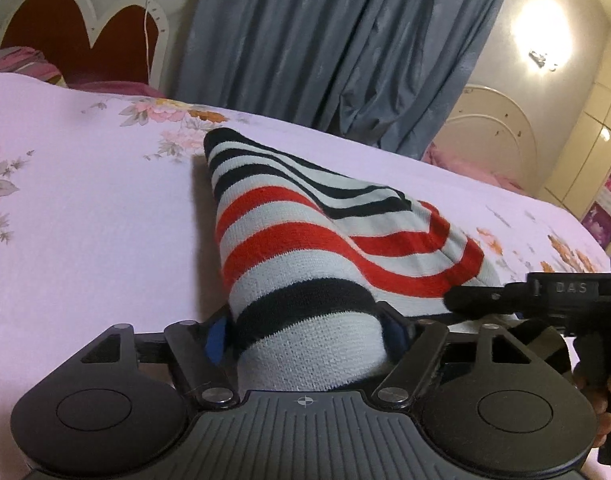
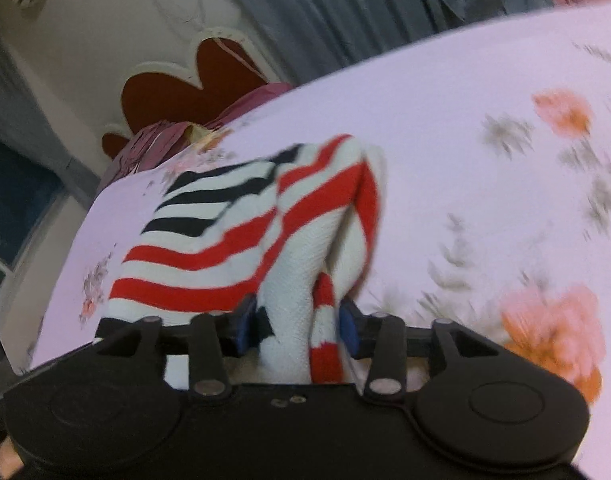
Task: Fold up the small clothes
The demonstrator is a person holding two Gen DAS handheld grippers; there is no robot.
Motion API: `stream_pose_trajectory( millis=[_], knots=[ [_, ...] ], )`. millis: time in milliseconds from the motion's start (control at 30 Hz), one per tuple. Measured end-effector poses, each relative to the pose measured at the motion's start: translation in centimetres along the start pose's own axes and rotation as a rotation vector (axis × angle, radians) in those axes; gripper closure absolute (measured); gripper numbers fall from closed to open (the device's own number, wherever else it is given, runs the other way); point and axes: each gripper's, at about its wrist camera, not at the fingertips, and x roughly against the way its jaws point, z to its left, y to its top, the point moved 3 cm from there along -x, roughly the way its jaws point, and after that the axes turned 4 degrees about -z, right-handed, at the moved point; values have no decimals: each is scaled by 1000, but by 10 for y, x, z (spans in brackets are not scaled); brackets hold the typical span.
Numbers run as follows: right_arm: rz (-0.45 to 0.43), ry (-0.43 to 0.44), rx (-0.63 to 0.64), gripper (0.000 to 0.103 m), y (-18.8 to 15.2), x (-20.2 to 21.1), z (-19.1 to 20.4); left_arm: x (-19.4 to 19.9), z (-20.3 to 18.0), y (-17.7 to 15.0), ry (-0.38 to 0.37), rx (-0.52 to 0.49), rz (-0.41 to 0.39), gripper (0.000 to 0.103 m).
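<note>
- Left wrist view takes in the bed point(image 1: 85, 208) first: a pale lilac sheet printed with pink and orange flowers, filling most of the frame.
- Behind it hang grey-blue curtains point(image 1: 337, 40), with a white headboard with dark red panels point(image 1: 77, 28) off to one side and a cream wardrobe point(image 1: 585, 152) near a bright wall lamp point(image 1: 541, 36).
- A crumpled pink bundle point(image 2: 161, 140) sits at the head of the bed.
- The striped garment point(image 1: 305, 224), knitted in white, red and black bands, lies on the sheet between the two tools, its near end lifted and bunched.
- The left tongs point(image 1: 309, 330) are clamped on a thick white-and-black roll of the garment, blue pads pressed to either side.
- The right tongs point(image 2: 297, 322) pinch a narrower gathered fold of white and red; that view is blurred.
- A hand point(image 1: 601, 420) grips the right tool's handle at the frame edge.
</note>
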Motion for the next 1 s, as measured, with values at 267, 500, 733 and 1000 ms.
stream_pose_trajectory(
  millis=[267,500,733,1000],
  knots=[
    [-53,-61,55,69,-1,39,11,34,-13,12,68,-75,-65,25],
    [-116,-152,257,87,25,22,46,22,-21,36,67,-56,-98,25],
    [-170,-202,240,81,47,-2,49,-11,-20,23,130,-89,-43,25],
    [-86,-260,355,86,23,-38,35,-5,-19,18,129,-115,-44,25]
  ],
)
